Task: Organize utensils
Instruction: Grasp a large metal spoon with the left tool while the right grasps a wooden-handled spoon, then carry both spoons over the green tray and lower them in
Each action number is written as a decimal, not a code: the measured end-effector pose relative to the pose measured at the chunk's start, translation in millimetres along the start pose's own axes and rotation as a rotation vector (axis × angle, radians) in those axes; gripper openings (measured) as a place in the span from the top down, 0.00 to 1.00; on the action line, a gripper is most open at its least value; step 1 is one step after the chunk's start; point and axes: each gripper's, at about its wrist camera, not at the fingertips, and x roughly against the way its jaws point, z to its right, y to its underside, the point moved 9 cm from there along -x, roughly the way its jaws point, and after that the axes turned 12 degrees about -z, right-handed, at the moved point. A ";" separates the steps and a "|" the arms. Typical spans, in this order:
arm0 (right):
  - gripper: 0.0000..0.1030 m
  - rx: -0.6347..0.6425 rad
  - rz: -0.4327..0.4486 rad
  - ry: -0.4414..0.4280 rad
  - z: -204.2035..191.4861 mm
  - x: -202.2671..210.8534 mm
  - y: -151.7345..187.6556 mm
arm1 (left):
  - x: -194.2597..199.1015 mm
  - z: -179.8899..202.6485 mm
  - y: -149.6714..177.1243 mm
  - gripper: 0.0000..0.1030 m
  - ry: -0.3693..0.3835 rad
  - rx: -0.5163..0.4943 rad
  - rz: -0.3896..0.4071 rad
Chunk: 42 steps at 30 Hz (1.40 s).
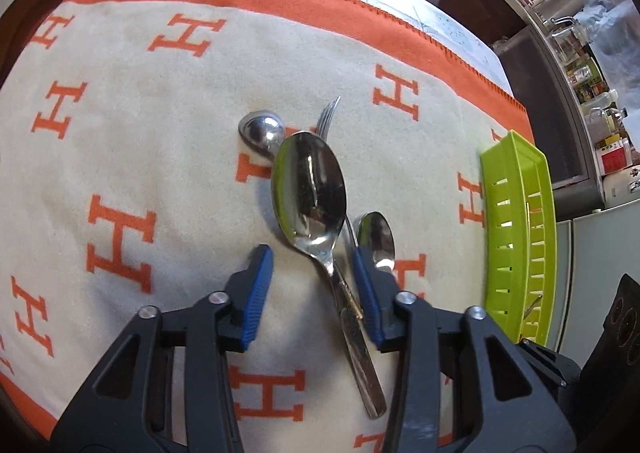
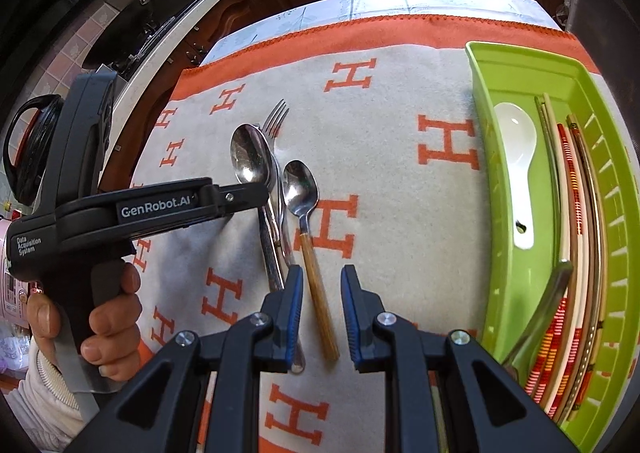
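hovering over the orange-lettered cloth (image 1: 160,157) on the bench, the left claw (image 1: 312,285) stands open with the large spoon (image 1: 310,189) handle between its blue pads, touching neither; the right claw (image 2: 322,313) is open too, straddling the wooden-handled spoon (image 2: 308,221). the fork (image 2: 276,121) lies beside them; the green tray (image 2: 492,93) holds a white spoon (image 2: 516,157) and chopsticks (image 2: 572,189).
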 end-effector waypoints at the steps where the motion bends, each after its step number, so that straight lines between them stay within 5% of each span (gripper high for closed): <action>1: 0.81 -0.002 -0.002 -0.002 0.5 -1.0 -0.8 | -1.2 1.6 1.2 0.80 0.007 -0.002 -0.008; 5: 0.81 -0.004 -0.006 -0.006 2.6 -3.1 -2.4 | -4.9 6.9 5.5 0.91 0.046 0.002 -0.025; 17: 0.81 -0.011 -0.015 0.000 6.9 -6.4 -2.7 | 2.6 -2.5 35.6 0.95 0.073 -0.004 -0.037; 25: 0.81 0.029 -0.057 0.003 -3.4 -18.6 -7.9 | 16.4 -21.7 55.7 0.97 0.007 -0.056 -0.056; 42: 0.81 0.111 -0.071 0.140 -10.6 -37.1 -16.8 | 3.7 -21.2 53.8 0.97 0.147 0.007 -0.028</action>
